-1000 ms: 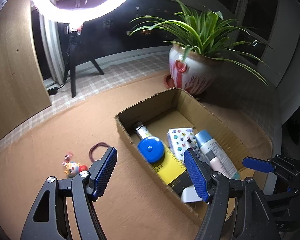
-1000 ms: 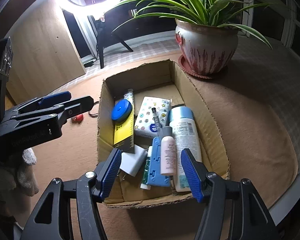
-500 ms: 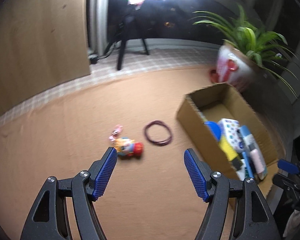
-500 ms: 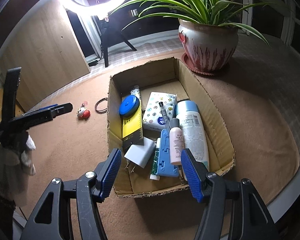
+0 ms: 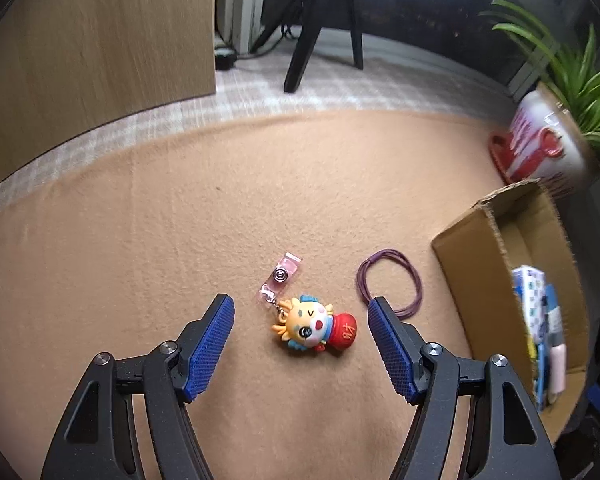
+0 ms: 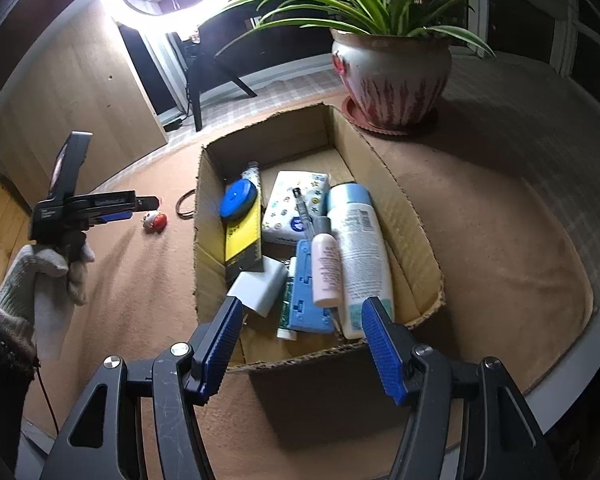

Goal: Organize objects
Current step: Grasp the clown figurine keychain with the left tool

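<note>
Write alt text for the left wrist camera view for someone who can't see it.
The open left gripper hangs over a small cartoon keychain lying on a tan tablecloth, its blue pads on either side and not touching it. A purple hair tie lies just right, beside a cardboard box of toiletries.

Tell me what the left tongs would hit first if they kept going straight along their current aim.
Most likely the cartoon keychain figure, lying on the tan mat centred between the open left tongs. Depth is unclear, so they might touch mat beside it.
</note>
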Motion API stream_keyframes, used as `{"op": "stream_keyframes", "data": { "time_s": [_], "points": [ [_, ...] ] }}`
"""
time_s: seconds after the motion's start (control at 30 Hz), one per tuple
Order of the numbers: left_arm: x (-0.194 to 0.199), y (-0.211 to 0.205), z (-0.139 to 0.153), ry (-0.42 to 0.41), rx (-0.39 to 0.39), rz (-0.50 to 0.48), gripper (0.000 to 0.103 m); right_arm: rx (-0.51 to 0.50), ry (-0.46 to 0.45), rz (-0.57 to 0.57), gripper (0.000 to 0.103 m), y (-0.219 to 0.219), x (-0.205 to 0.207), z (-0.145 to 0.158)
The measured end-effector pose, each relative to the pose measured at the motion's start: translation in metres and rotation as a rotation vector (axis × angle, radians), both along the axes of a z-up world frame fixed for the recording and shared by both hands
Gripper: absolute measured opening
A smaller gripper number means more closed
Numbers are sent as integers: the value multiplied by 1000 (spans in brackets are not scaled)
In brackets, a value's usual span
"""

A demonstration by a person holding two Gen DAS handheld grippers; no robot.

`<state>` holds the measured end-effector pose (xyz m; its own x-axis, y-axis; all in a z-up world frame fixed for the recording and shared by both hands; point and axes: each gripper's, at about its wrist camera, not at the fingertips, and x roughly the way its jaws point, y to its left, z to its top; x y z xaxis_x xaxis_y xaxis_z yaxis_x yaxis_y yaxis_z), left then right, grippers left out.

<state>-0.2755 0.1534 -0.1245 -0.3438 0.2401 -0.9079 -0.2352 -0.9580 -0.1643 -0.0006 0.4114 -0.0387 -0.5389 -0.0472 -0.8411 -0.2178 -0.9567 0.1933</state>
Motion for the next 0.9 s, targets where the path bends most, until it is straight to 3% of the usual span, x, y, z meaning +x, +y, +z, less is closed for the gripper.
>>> {"op": "stream_keyframes", "data": {
  "time_s": [0.2, 0.4, 0.67, 0.9],
  "points": [
    [2, 16, -16, -4, -58, -44, 72, -11, -4, -6, 58, 4, -1, -2],
    [12, 20, -20, 40, -110, -85, 54, -8, 8, 22, 58, -6, -9, 3],
    [22, 3, -19, 50, -86, -92, 54, -9, 14, 75, 58, -30, -22, 6],
    [59, -32, -18, 54, -86, -124, 54, -56, 40, 159, 58, -60, -44, 18]
  ]
}}
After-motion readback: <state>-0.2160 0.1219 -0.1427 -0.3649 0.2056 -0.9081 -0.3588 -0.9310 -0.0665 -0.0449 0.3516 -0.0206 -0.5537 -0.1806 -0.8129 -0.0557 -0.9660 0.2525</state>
